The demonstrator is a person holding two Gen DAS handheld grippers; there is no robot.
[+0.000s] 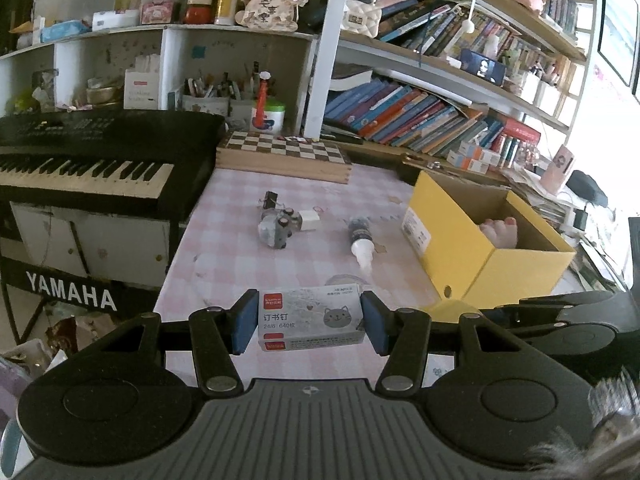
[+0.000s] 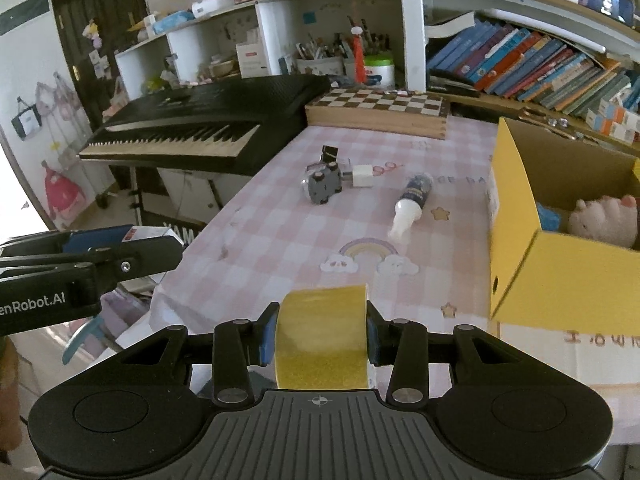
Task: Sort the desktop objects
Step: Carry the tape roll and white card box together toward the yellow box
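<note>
Staple box [image 1: 311,322] lengthwise between pads

bottle [image 1: 360,240] left of box [image 1: 460,248], chessboard [image 1: 284,154] behind

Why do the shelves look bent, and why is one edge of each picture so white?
Left wrist view: the fisheye lens bows the bookshelves, and daylight washes out the right edge. Right wrist view: the same curving bends the keyboard, with glare at the far left edge. In both, the middle is sharp: the staple box's print is readable.
</note>
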